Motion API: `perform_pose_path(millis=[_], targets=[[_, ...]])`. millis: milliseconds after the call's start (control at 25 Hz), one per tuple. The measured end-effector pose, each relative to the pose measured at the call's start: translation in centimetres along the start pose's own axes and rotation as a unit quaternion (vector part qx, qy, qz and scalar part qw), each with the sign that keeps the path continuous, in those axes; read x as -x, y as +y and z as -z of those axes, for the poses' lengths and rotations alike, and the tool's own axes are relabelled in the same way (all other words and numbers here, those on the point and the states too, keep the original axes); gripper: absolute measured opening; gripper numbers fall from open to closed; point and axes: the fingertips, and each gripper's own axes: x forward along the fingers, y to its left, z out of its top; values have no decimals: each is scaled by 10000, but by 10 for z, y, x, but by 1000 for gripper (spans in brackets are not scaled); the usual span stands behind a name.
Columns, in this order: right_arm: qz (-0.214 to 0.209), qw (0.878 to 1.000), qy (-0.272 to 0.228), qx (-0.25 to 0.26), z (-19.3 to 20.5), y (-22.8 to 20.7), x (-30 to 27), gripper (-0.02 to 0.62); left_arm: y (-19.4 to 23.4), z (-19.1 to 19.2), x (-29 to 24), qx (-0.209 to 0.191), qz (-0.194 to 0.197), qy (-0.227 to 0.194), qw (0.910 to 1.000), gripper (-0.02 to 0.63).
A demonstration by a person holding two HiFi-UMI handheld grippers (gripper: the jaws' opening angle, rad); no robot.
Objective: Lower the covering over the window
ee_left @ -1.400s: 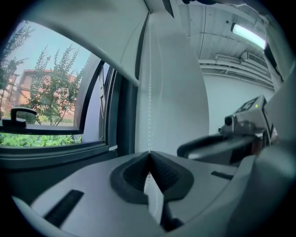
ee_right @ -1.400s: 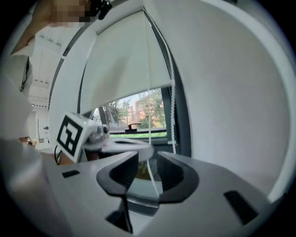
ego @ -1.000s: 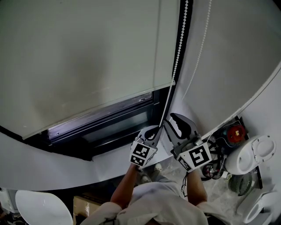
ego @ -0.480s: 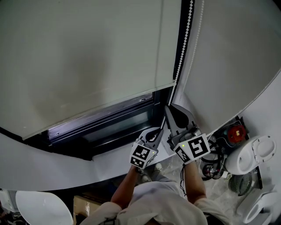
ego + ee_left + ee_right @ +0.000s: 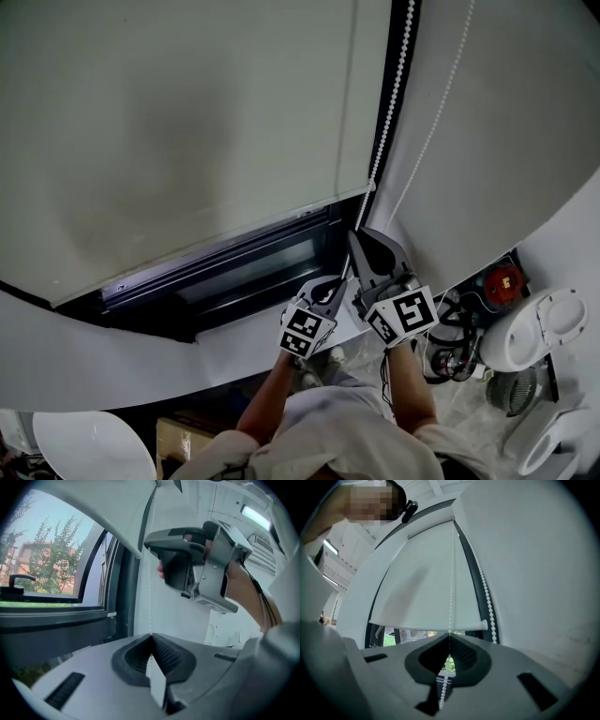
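Note:
A cream roller blind point(image 5: 187, 122) hangs over most of the window, with its bottom bar point(image 5: 216, 246) above a dark strip of open glass point(image 5: 244, 272). A white bead chain point(image 5: 382, 141) runs down the blind's right side in two strands. My right gripper point(image 5: 359, 239) is shut on one strand just below the bar's right end. In the right gripper view the chain point(image 5: 451, 573) passes between that gripper's point(image 5: 450, 637) pressed pads. My left gripper point(image 5: 330, 279) sits lower, shut on the same strand point(image 5: 150, 597). In the left gripper view the right gripper point(image 5: 187, 559) shows above it.
The grey window frame point(image 5: 56, 620) and the white sill wall point(image 5: 141, 356) lie under the grippers. On the floor at the right are a red object point(image 5: 502, 281), tangled cables point(image 5: 450, 337) and white round appliances point(image 5: 544, 333). A white disc point(image 5: 89, 445) sits at the lower left.
My right gripper, open one second ago, has moved up the chain and shut on it. The left gripper has kept its hold. The blind's bottom bar sits slightly lower.

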Motion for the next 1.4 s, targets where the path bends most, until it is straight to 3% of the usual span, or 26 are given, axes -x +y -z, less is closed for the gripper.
perform_pose_path(millis=[720,1400], targets=[[155,9981,533,-284,71,-12,0,-5,4,57,-7,267,90,565,9980,14],[294,9818,1693,-811,178,-19,14,-5,0,69,-5,372,102,782,9962,14]])
